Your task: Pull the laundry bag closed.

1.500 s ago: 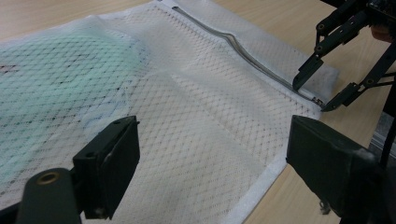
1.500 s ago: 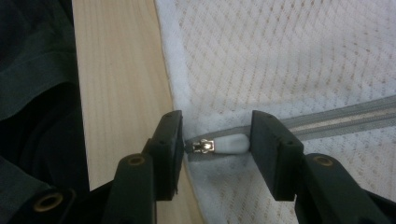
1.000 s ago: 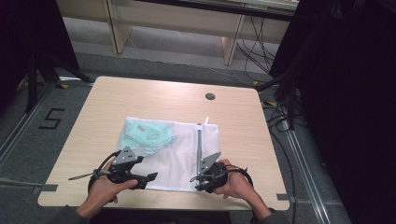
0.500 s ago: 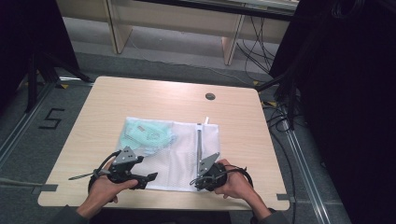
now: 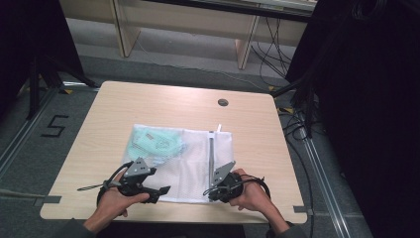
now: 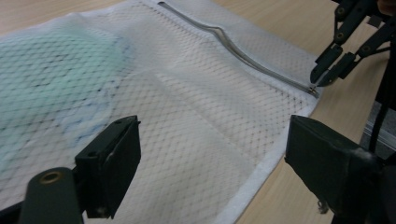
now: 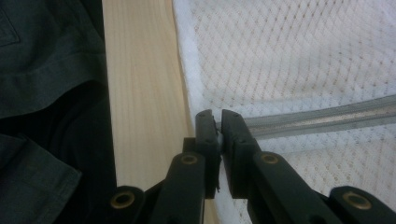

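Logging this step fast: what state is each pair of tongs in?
Left tongs: open, above the white mesh laundry bag.
Right tongs: just closed on the bag's small metal zipper pull.

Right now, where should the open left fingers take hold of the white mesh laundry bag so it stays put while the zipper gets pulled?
Grip the white mesh laundry bag at its thick hemmed near edge, coming in level from the table's near side. That hem lies flat and empty, clear of the green bundle inside; the right gripper already pinches the zipper pull.

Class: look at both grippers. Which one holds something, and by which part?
The right gripper is shut on the zipper pull at the near end of the mesh bag. The left gripper is open, holding nothing.
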A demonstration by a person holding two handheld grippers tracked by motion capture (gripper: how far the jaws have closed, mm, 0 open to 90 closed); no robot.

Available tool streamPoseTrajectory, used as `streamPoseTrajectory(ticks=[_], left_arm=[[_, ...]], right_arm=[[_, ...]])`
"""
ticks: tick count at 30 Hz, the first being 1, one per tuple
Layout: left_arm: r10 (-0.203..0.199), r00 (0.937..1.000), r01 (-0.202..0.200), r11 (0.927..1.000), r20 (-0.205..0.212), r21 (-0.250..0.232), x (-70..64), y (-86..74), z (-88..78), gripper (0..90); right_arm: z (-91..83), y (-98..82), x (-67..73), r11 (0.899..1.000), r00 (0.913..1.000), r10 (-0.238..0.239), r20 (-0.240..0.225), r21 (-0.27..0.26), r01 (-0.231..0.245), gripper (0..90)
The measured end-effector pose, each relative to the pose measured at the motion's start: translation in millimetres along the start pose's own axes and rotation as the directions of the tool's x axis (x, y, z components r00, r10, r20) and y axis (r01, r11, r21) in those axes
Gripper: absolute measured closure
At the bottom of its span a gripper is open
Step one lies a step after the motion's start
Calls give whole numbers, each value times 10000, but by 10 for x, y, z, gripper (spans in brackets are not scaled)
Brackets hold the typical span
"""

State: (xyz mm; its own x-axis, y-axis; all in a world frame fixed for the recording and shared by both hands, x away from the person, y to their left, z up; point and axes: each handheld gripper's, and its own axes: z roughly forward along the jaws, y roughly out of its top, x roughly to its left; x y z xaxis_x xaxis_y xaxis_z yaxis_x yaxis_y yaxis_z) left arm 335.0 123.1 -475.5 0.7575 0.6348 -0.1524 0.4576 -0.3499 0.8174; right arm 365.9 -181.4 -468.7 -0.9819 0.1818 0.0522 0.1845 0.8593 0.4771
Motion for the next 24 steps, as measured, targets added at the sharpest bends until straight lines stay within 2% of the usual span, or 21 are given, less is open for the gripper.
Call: streamPoseTrajectory(ticks=[1,2,4,5,6,7,8,9,12,13,14,15,16,17,19,21,22,23,24], left_arm=[[438,9990,-437,9989,-33,176,-44,-1,66,192],[672,9977,-673,9974,59,253,-61,2,95,201],[665,9976,-671,9973,207,295,-108,-5,142,223],[822,9962,-833,9958,298,380,-119,-2,148,227],[708,9962,-718,9972,516,187,-142,0,175,235],[708,9962,-718,9972,516,187,-142,0,175,247],[770,9949,-783,9968,650,178,-161,9,187,255],[1030,9919,-1034,9946,738,18,-215,18,241,261],[1337,9853,-1359,9906,1066,136,-310,20,337,287],[1337,9853,-1359,9906,1066,136,-310,20,337,298],[1498,9824,-1538,9877,1113,288,-342,20,367,298],[1565,9804,-1613,9864,1193,318,-382,12,410,311],[1894,9744,-1964,9793,1213,487,-450,4,487,315],[1894,9744,-1964,9793,1213,487,-450,4,487,329],[2038,9696,-2132,9752,1355,590,-501,3,547,341],[2060,9674,-2152,9753,1474,493,-552,2,609,362],[2330,9599,-2440,9682,1561,547,-560,11,634,362],[2367,9575,-2468,9681,1650,436,-584,19,659,365],[2693,9494,-2776,9602,1615,309,-597,47,696,391]], right_arm=[[-23,-3,-2,9999,9999,116,76,-108,-115,863],[-32,-1,-4,9998,9998,146,104,-118,-145,863],[-42,4,-7,9998,9998,153,144,-132,-151,863],[-43,6,-9,9998,9997,79,234,-178,-75,863],[-45,7,-10,9997,9997,115,221,-214,-110,863],[-50,8,-11,9996,9996,154,220,-234,-149,863],[-57,10,-12,9995,9996,188,205,-241,-183,863],[-63,12,-15,9993,9994,216,262,-319,-207,864],[-85,18,-21,9986,9991,339,256,-411,-328,863],[-85,18,-21,9986,9991,339,256,-411,-328,863],[-98,19,-2,9975,9979,603,255,-382,-593,863],[-99,23,-19,9982,9990,392,231,-456,-381,864],[-107,29,-13,9980,9987,385,321,-518,-368,863],[-107,29,-13,9980,9987,385,321,-518,-368,863],[-121,32,-20,9976,9987,404,313,-572,-386,864],[-131,34,-17,9965,9980,569,268,-628,-551,863],[-131,34,-17,9965,9980,569,268,-628,-551,863],[-138,37,-23,9968,9984,441,354,-684,-416,864],[-152,38,-27,9964,9982,478,357,-723,-451,864]])
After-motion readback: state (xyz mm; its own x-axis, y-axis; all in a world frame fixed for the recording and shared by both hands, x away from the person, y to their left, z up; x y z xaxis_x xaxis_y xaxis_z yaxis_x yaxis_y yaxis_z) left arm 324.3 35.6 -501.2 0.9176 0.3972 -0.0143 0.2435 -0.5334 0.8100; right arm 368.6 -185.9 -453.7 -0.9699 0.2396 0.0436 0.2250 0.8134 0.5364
